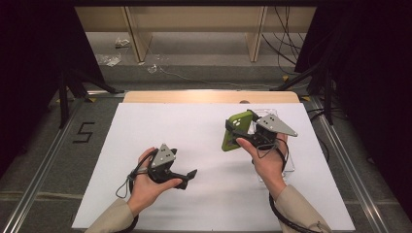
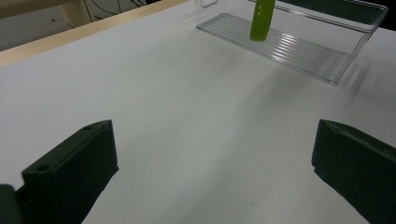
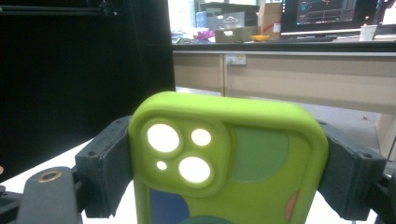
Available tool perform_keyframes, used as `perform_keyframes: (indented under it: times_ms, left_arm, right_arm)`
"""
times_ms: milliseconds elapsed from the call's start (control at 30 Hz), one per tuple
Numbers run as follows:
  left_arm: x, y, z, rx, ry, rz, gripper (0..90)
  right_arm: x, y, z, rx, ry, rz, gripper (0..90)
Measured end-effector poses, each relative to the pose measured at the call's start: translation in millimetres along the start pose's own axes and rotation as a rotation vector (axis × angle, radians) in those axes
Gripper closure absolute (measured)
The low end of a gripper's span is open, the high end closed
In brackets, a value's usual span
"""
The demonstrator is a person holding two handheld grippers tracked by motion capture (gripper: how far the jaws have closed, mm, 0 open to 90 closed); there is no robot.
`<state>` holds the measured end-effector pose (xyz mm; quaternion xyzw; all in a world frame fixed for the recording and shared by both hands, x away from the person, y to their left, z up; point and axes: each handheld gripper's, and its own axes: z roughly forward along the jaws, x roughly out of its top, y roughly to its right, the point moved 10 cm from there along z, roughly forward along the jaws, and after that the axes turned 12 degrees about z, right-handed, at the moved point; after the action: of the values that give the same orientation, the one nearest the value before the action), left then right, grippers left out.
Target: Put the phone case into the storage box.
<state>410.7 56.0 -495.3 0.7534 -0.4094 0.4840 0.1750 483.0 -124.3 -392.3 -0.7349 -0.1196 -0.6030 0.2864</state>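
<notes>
Green phone case (image 3: 229,163) upright, camera-end up

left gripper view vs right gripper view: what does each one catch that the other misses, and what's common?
Left gripper view alone: the left gripper with its jaws wide apart and nothing between them, bare white table, and a clear plastic tray lying on it.

Right gripper view alone: the right gripper shut on the sides of the phone case, its camera cutouts and coloured patches, with a wooden counter and a monitor beyond.

Both: the green phone case, seen in the left gripper view as a thin green strip above the tray.
</notes>
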Motion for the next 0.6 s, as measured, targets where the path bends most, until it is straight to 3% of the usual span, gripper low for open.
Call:
perform_keyframes:
  times_ms: [600]
  left_arm:
    - [-6.6,-8.1,-11.8,0.012,0.016,-0.018,0.0]
  right_arm:
    - [12.1,13.5,-6.3,-0.035,0.029,-0.006,17.2]
